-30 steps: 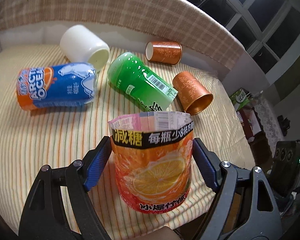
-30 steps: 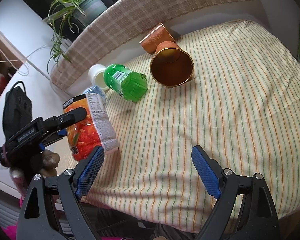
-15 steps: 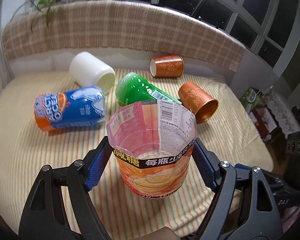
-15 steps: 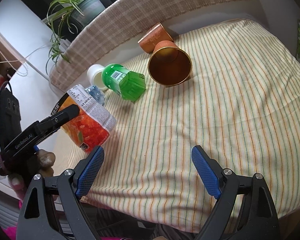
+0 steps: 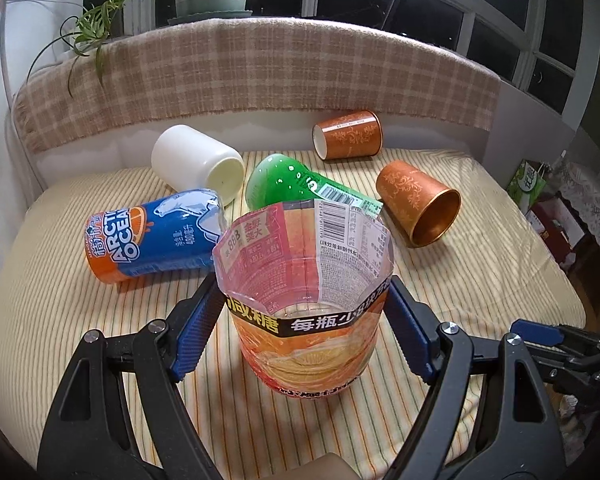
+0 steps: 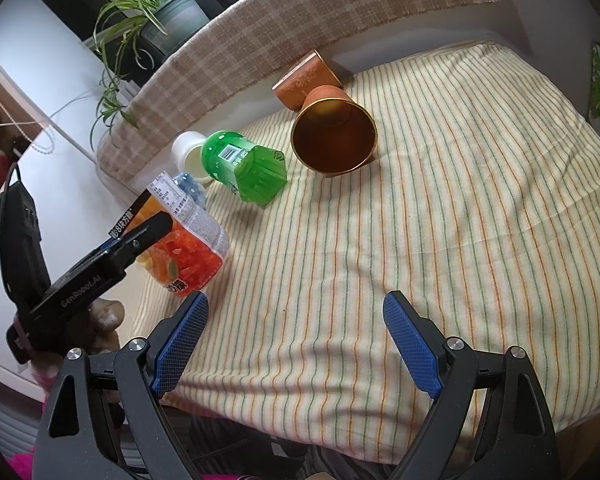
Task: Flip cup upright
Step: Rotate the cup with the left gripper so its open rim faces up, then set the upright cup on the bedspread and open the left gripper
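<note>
My left gripper [image 5: 304,320] is shut on an orange-labelled plastic cup [image 5: 306,300], cut from a drink bottle. The cup stands nearly upright with its open mouth up, its base at the striped cloth near the front edge. In the right wrist view the same cup [image 6: 184,240] shows tilted in the left gripper's fingers [image 6: 136,240] at the left edge of the table. My right gripper [image 6: 296,344] is open and empty, above the cloth near the front edge.
Lying on their sides on the striped tablecloth [image 5: 60,320]: a blue cup [image 5: 152,236], a white cup [image 5: 196,164], a green cup [image 5: 296,184] and two copper cups [image 5: 420,208] [image 5: 348,134]. A checked cloth backrest [image 5: 260,72] runs behind. A potted plant [image 6: 156,28] stands behind it.
The left gripper has turned the orange cup from lying sideways to mouth-up and lowered it toward the cloth. The right gripper has stayed still.
</note>
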`<state>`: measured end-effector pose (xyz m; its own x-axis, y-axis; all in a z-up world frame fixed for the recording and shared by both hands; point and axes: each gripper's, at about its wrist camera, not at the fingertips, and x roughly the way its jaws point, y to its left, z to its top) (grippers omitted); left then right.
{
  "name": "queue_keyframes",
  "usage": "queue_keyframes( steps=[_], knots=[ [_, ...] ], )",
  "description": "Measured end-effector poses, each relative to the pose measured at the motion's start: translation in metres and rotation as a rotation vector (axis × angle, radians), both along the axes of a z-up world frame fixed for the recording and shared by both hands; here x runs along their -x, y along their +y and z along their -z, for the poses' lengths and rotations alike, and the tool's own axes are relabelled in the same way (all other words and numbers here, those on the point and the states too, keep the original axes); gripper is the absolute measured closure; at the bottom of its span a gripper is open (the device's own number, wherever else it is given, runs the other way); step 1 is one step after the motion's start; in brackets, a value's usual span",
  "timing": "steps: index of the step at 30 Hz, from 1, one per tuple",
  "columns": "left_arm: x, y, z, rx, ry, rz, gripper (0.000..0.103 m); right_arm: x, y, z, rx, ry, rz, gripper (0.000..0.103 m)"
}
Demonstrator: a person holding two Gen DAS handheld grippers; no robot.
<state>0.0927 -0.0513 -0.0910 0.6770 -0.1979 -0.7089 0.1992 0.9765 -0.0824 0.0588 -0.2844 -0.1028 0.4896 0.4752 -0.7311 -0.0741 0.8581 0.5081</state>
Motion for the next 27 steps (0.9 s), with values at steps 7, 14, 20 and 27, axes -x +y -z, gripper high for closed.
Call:
queue_keyframes(
  steps=[7, 14, 20, 27],
  knots=[
    [0.005, -0.003, 0.003, -0.016, -0.002, 0.015, 0.021, 0.002, 0.003, -0.005, 0.030, -0.022, 0.001, 0.014],
    [0.007, -0.002, 0.004, -0.002, 0.010, 0.027, 0.021, 0.003, 0.010, -0.012, 0.084, -0.056, -0.003, 0.014],
    [0.011, -0.001, 0.004, 0.008, 0.015, 0.030, 0.021, 0.003, 0.013, -0.016, 0.113, -0.074, -0.008, 0.014],
    [0.013, 0.002, 0.005, 0.038, 0.039, 0.055, 0.019, 0.004, 0.016, -0.018, 0.125, -0.084, -0.012, 0.014]
  ],
)
